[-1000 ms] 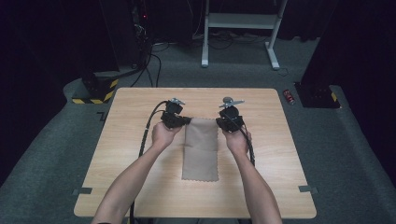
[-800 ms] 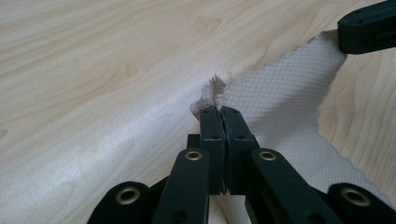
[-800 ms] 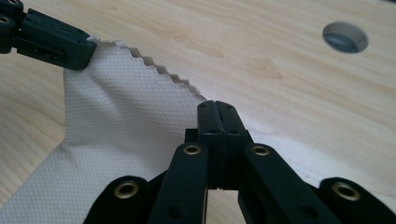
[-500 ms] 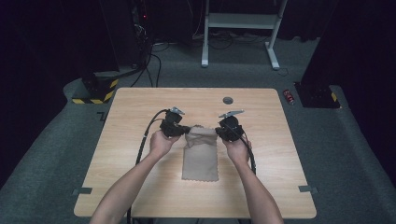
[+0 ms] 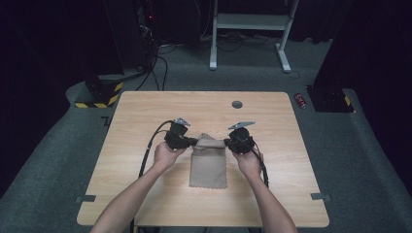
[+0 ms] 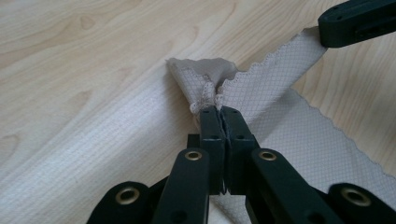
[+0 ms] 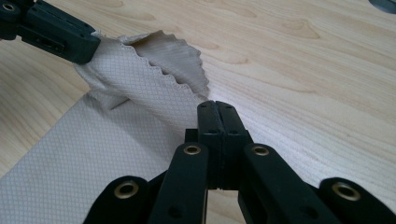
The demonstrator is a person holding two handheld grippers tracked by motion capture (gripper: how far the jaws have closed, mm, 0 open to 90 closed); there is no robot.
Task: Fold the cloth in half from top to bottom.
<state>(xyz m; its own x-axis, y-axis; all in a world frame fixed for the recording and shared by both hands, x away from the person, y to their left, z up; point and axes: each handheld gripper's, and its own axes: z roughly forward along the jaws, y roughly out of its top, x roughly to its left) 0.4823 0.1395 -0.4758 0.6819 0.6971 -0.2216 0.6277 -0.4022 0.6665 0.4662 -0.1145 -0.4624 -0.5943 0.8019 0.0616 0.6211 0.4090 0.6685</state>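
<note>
A beige cloth (image 5: 209, 165) with zigzag edges lies on the wooden table (image 5: 145, 111), its far edge lifted and folded toward the person. My left gripper (image 5: 193, 142) is shut on the cloth's far left corner (image 6: 205, 98). My right gripper (image 5: 228, 142) is shut on the far right corner (image 7: 187, 109). In the left gripper view the right gripper's black jaw tip (image 6: 357, 21) holds the other end of the raised edge. In the right gripper view the left gripper's jaw tip (image 7: 51, 30) pinches the cloth at the upper left.
A small round dark grommet (image 5: 237, 104) sits in the table near its far edge. Beyond the table stand a white desk frame (image 5: 248, 29), a black-and-yellow striped base (image 5: 99, 94) and cables on the grey carpet. A red object (image 5: 301, 100) lies on the floor at the right.
Both grippers have come toward the person and lower, carrying the cloth's far edge back over the rest of it.
</note>
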